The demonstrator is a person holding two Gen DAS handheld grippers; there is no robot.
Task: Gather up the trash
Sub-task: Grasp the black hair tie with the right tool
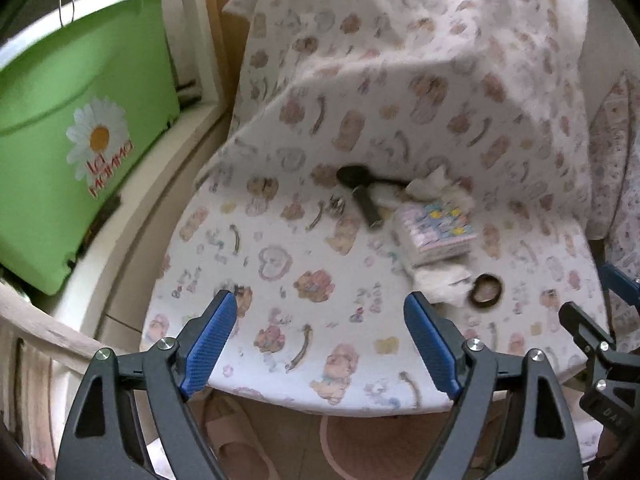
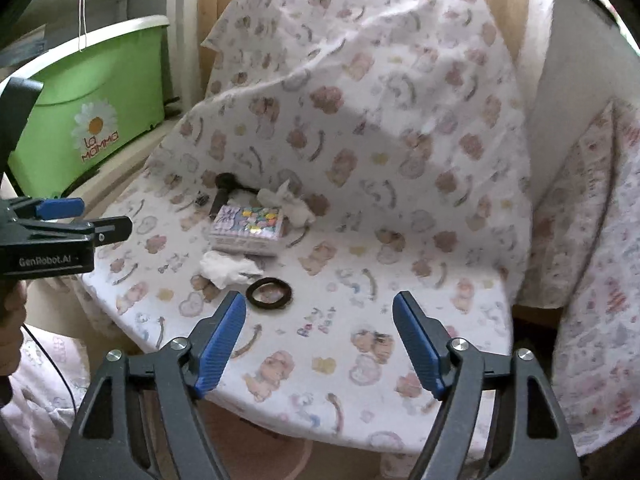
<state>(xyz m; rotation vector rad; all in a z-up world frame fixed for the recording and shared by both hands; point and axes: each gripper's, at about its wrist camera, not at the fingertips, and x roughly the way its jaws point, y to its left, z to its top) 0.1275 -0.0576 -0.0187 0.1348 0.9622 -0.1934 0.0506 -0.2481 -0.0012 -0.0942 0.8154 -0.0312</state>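
A chair seat (image 2: 360, 320) covered in a white cartoon-print sheet holds a crumpled white tissue (image 2: 228, 270), also in the left wrist view (image 1: 442, 284). A second crumpled tissue (image 2: 286, 202) lies behind a colourful small box (image 2: 250, 230), which also shows in the left wrist view (image 1: 436, 230). A black hair tie (image 2: 269, 294) lies beside the front tissue. My left gripper (image 1: 320, 320) is open and empty over the seat's front. My right gripper (image 2: 320, 320) is open and empty, just in front of the hair tie.
A dark key-like tool (image 1: 362, 192) and a small metal clip (image 1: 338, 204) lie on the seat. A green bin (image 1: 68, 120) with a daisy logo stands on a ledge at left. Slippers (image 1: 240, 440) sit on the floor under the seat. Draped fabric (image 2: 592, 260) hangs at right.
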